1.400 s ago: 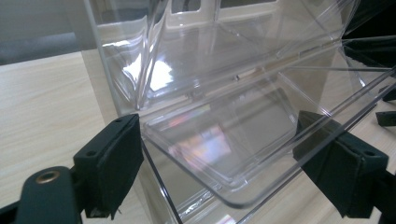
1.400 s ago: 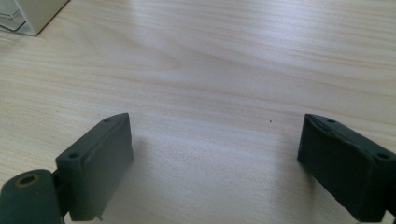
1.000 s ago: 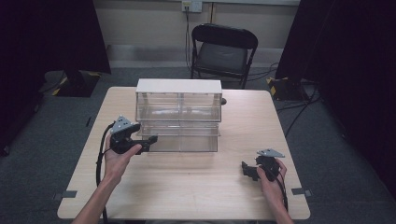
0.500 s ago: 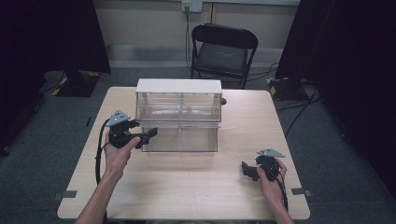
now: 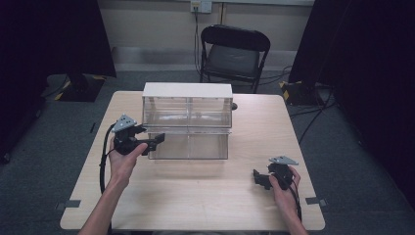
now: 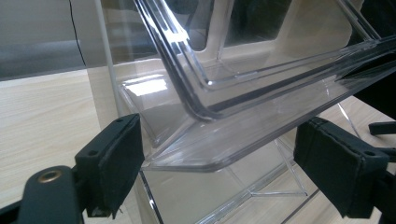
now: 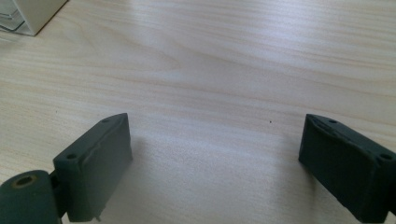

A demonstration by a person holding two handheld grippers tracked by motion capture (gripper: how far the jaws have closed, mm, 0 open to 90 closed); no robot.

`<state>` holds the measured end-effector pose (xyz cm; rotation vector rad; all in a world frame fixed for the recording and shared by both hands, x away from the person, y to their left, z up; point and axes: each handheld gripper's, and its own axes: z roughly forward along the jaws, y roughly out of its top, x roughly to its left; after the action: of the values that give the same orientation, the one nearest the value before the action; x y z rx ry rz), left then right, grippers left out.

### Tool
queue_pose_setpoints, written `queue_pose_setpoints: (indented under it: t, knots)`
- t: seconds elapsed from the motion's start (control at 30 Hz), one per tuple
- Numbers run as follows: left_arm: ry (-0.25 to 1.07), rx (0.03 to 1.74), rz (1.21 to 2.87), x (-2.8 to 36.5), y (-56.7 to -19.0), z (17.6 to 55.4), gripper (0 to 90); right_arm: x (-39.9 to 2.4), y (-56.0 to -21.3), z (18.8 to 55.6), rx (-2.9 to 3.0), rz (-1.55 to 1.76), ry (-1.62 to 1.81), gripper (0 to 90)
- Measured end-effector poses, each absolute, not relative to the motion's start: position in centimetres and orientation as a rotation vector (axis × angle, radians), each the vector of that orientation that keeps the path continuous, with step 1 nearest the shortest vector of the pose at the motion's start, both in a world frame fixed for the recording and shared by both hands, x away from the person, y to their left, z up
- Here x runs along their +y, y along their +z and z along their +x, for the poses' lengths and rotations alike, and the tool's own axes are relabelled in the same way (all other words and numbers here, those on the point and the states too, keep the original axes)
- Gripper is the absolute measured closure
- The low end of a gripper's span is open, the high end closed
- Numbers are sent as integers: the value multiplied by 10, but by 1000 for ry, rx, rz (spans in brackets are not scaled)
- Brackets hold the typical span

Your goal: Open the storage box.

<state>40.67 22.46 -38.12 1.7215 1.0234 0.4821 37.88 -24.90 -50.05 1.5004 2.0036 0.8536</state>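
Observation:
A clear plastic drawer cabinet (image 5: 187, 105) with a white top stands mid-table. Its lower drawer (image 5: 191, 146) is pulled out toward me. My left gripper (image 5: 157, 139) sits at that drawer's left front corner. In the left gripper view the clear drawer lip (image 6: 224, 140) runs tilted across the gap of the left gripper (image 6: 219, 172). The jaws have just been closing, and both pads stand near the lip without clearly pressing on it. My right gripper (image 5: 257, 178) rests low at the table's front right. It is open (image 7: 215, 163) over bare wood, with nothing between the fingers.
A black folding chair (image 5: 234, 54) stands beyond the table's far edge. The wooden tabletop (image 5: 205, 196) stretches between the two hands. A corner of the cabinet (image 7: 28, 14) lies far off in the right gripper view. Cables trail from both grippers.
My left hand has shifted slightly away from me along the drawer's left corner. The right hand and gripper have not moved.

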Motion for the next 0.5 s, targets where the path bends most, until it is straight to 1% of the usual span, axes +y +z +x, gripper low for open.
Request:
queue_pose_setpoints:
  t: [0.5]
  knots:
    - [479,1033,1703,223,-382,407,156,-249,-500,379,2004,1500,854,87]
